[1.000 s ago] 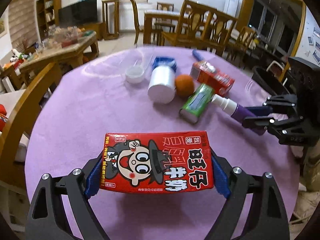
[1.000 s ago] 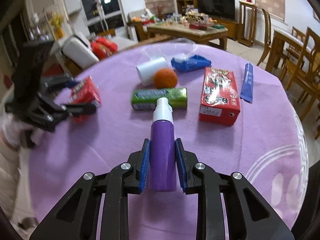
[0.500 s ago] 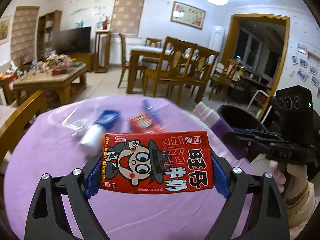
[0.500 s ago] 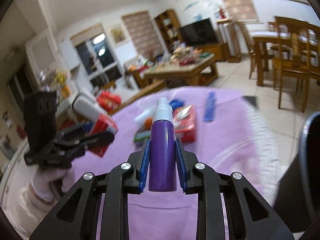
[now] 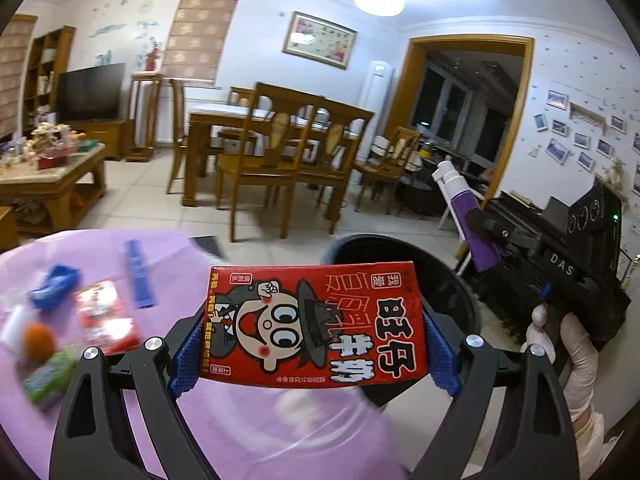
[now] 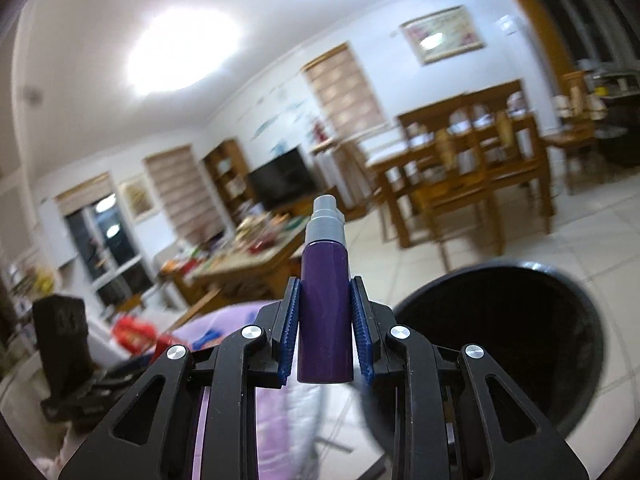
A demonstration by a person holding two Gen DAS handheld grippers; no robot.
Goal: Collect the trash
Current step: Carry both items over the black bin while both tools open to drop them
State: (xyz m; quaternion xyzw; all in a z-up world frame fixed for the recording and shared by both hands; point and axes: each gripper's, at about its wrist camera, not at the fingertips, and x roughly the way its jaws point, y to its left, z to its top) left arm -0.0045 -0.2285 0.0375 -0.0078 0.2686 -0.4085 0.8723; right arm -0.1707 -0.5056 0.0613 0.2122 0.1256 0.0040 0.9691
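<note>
My left gripper is shut on a red milk carton with a cartoon face, held across its width above the table's edge. Just behind the carton gapes a black trash bin. My right gripper is shut on a purple spray bottle with a grey nozzle, pointing up and away. The same bin opens low on the right of that view. In the left wrist view the purple bottle and the right gripper hang above the bin's right side, held by a gloved hand.
Left on the purple tablecloth lie a red box, a blue wrapper, a blue strip, an orange ball, a green pack and a white roll. Wooden chairs and a dining table stand beyond the bin.
Both grippers have swung right and upward from over the table toward the black bin, each keeping its load. The table items have slid to the left of the view and the bin now fills the middle.
</note>
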